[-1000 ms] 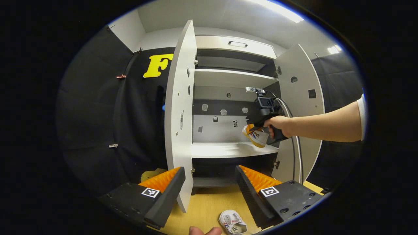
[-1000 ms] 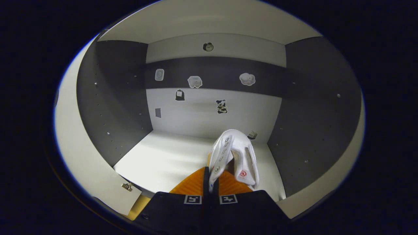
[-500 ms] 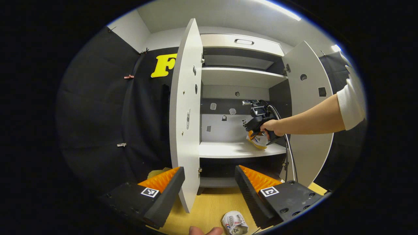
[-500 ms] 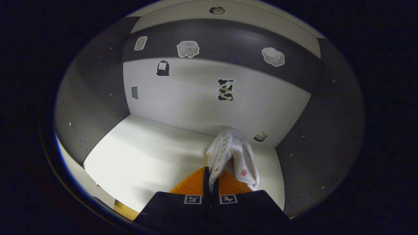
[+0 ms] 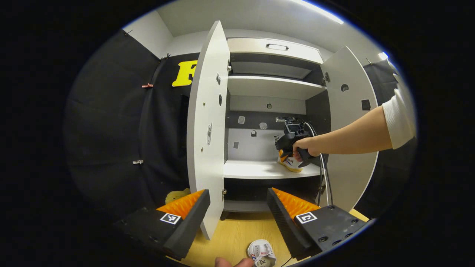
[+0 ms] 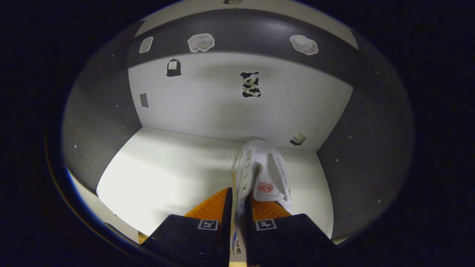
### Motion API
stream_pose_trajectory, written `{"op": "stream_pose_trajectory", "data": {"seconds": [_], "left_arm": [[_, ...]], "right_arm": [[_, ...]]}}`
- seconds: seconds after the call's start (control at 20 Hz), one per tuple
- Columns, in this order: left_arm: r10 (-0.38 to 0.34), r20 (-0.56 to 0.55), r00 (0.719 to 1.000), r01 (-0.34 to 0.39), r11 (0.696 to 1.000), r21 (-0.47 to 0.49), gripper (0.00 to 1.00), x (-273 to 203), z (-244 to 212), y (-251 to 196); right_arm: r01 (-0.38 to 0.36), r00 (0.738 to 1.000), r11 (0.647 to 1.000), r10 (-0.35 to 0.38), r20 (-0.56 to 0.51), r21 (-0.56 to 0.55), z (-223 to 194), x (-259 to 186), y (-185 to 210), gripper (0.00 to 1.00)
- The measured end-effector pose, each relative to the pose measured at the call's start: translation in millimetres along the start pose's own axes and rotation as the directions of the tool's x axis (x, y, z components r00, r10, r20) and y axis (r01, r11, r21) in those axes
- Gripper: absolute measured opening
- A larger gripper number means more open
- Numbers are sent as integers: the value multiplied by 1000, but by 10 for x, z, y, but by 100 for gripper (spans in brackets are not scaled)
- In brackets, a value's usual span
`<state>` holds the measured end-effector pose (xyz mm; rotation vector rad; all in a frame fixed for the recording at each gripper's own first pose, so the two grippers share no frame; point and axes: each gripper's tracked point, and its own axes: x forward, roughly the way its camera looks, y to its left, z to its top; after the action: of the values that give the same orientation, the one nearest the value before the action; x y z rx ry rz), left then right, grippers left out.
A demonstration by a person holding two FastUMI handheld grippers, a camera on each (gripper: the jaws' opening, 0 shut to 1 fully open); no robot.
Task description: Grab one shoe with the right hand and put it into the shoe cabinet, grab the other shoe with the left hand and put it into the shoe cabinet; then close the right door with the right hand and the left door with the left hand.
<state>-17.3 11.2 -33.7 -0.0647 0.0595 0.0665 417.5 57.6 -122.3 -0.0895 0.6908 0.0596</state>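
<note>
Right gripper clamped on side wall of white canvas sneaker; sneaker low over white middle shelf of shoe cabinet, hard by right wall; early release risked tip-over; left gripper gaped, empty, above second white shoe on wooden floor.

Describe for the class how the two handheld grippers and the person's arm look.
The left gripper has ribbed fingers on dark blocks with square black-and-white tags. The right gripper is dark with a pistol handle, top camera and trailing cables. The arm wears a white short sleeve.
</note>
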Motion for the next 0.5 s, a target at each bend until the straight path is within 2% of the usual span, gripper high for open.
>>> {"op": "stream_pose_trajectory", "data": {"seconds": [0.05,0.15,0.2,0.3,0.5], "left_arm": [[-4,-1,1000,4,1000,-2,96,-3,6,-10],[-14,5,1000,14,1000,-6,96,-14,17,-29],[-21,11,1000,21,1000,-9,96,-21,30,-40],[-30,17,999,30,999,-9,96,-20,41,-32],[-37,16,999,37,999,-4,96,-12,26,25]], "right_arm": [[-11,1000,1000,11,3,26,3,-51,13,26],[-19,1000,999,18,15,37,0,-173,18,42],[-25,999,999,25,25,25,-17,-255,27,63],[-14,998,1000,14,55,-1,-25,-406,-9,86],[-27,984,999,19,175,46,77,-792,-48,91]]}}
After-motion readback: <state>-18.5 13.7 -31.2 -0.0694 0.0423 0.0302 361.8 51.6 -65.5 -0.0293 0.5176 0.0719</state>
